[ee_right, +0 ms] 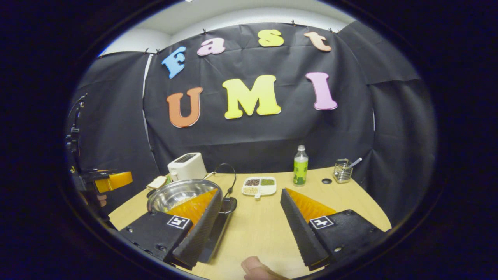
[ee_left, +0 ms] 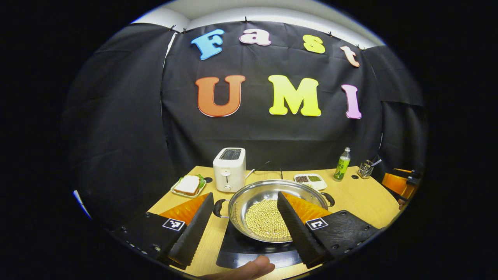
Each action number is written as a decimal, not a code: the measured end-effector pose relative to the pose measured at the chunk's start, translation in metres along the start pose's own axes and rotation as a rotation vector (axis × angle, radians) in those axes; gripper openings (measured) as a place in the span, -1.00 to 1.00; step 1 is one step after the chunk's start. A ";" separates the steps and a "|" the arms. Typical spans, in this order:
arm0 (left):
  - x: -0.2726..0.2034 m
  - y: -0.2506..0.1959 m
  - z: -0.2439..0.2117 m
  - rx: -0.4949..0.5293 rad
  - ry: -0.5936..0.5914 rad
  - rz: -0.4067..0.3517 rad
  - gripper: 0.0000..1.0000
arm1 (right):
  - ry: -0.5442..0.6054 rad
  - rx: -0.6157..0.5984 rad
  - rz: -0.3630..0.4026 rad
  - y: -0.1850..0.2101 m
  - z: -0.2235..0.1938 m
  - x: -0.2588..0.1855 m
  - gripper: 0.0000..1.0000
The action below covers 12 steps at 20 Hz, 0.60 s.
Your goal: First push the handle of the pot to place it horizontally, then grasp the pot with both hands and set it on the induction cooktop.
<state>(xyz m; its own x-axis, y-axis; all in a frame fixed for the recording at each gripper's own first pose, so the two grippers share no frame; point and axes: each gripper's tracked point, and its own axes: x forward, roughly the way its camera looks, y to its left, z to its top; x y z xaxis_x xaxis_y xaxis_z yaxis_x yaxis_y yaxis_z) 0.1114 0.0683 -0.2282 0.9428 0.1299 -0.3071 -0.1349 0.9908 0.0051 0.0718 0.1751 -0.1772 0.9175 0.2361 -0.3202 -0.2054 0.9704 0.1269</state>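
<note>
**Tongs released, pot on the cooktop**

Your left gripper (ee_left: 241, 221) and right gripper (ee_right: 249, 219) both stood spread, grasping nothing. The pot (ee_left: 278, 202) of beans already sat on the induction cooktop (ee_left: 237, 249), handles lying sideways, so little seemed left. You had bare table (ee_right: 264, 221) right of it; the toaster (ee_left: 229, 169) stood just beyond.

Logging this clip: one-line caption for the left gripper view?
Open left claw hangs over the pot of beans sitting on the cooktop, toaster behind.
</note>
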 end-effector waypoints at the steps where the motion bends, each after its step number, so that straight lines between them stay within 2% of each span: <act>1: -0.007 -0.002 0.006 0.006 -0.018 0.001 0.94 | -0.016 -0.006 -0.005 -0.005 0.009 -0.009 0.92; 4: -0.031 -0.011 0.027 -0.008 -0.071 -0.002 0.94 | -0.076 -0.015 -0.032 -0.025 0.035 -0.039 0.92; 9: -0.079 -0.036 0.059 -0.070 -0.153 -0.055 0.94 | -0.202 0.000 -0.076 -0.047 0.069 -0.106 0.93; 12: -0.107 -0.051 0.067 -0.050 -0.185 -0.063 0.91 | -0.267 -0.024 -0.101 -0.056 0.077 -0.148 0.93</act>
<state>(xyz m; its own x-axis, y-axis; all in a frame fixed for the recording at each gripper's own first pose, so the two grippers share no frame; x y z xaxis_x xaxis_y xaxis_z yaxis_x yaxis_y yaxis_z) 0.0373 0.0060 -0.1322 0.9891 0.0772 -0.1254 -0.0849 0.9947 -0.0572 -0.0261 0.0817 -0.0644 0.9903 0.1191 -0.0713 -0.1131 0.9901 0.0836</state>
